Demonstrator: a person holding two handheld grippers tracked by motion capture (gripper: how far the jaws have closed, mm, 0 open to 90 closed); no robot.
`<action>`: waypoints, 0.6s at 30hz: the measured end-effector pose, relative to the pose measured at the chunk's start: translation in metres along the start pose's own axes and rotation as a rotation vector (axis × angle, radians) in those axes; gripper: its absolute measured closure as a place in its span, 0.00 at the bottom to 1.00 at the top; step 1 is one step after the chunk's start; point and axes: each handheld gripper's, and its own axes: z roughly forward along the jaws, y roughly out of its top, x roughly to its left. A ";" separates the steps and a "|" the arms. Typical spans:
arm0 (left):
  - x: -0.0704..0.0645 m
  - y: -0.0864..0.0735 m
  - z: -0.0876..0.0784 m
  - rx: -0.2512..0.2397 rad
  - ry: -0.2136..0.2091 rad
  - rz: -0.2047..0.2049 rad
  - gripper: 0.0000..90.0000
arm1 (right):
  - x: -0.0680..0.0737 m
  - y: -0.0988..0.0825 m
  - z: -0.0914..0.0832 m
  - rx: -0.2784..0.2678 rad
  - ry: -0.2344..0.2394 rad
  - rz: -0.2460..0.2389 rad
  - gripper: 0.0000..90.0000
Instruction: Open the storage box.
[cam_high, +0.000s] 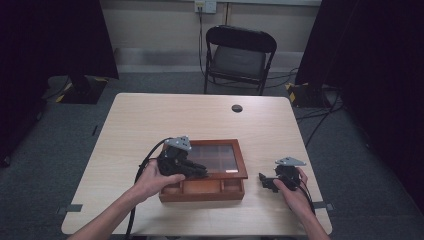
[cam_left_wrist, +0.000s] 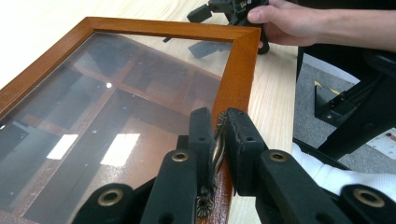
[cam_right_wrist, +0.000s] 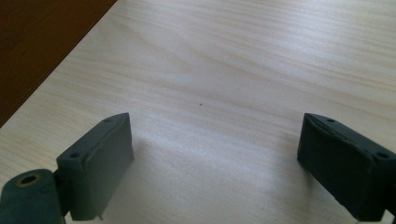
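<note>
A wooden box (cam_high: 202, 192) with a glass-paned lid (cam_high: 215, 156) sits near the table's front edge. The lid is tilted up at the front, and open compartments (cam_high: 200, 186) show under it. My left gripper (cam_high: 199, 172) is shut on a small brass clasp (cam_left_wrist: 217, 140) on the lid's front frame (cam_left_wrist: 239, 70), with the glass (cam_left_wrist: 116, 107) stretching away to its left. My right gripper (cam_high: 265, 181) rests on the table to the right of the box. Its jaws (cam_right_wrist: 215, 158) stand wide open over bare wood with nothing between them. The box's side (cam_right_wrist: 37, 42) is at that view's upper left.
The light wooden table (cam_high: 150, 120) has a cable hole (cam_high: 237, 108) near its far edge. A black folding chair (cam_high: 239, 57) stands behind it. Dark curtains hang at both sides, with cables on the floor at the right.
</note>
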 end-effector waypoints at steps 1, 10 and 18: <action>0.000 0.001 0.000 0.005 0.000 -0.002 0.90 | 0.000 0.000 0.000 0.000 0.000 0.000 0.11; 0.000 0.005 -0.002 -0.006 0.004 -0.013 0.90 | 0.000 0.000 0.000 0.000 0.000 0.000 0.11; 0.001 0.007 -0.005 -0.007 0.007 -0.012 0.90 | 0.000 0.000 0.000 0.000 0.000 0.000 0.11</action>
